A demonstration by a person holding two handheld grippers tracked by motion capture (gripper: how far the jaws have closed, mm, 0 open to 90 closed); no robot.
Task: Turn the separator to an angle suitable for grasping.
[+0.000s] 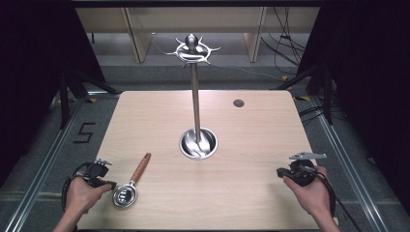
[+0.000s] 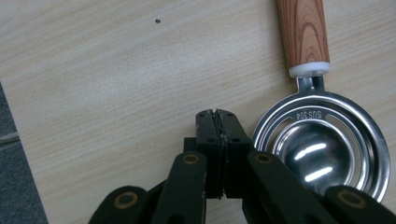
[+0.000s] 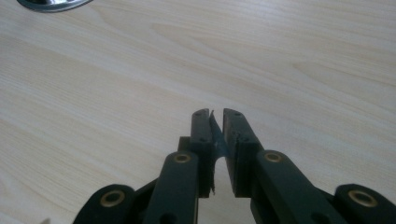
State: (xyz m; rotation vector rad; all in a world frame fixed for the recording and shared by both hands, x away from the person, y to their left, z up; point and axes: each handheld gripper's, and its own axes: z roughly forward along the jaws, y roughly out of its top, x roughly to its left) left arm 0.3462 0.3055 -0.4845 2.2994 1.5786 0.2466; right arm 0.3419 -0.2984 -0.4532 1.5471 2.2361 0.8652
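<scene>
The pale wooden tabletop point(image 1: 159, 116) is carrying a tall metal stand point(image 1: 195, 96) rising from its round base at the centre. The person's forearms are coming in from six o'clock, hands resting low at the near corners. The left tongs point(image 1: 99, 175), at about eight o'clock, are lying pressed together with nothing between them. The right tongs point(image 1: 290, 171), at about four o'clock, are likewise closed on nothing. The wooden-handled strainer spoon point(image 1: 131, 183) is lying flat just beside the left tongs, its handle pointing toward one o'clock
</scene>
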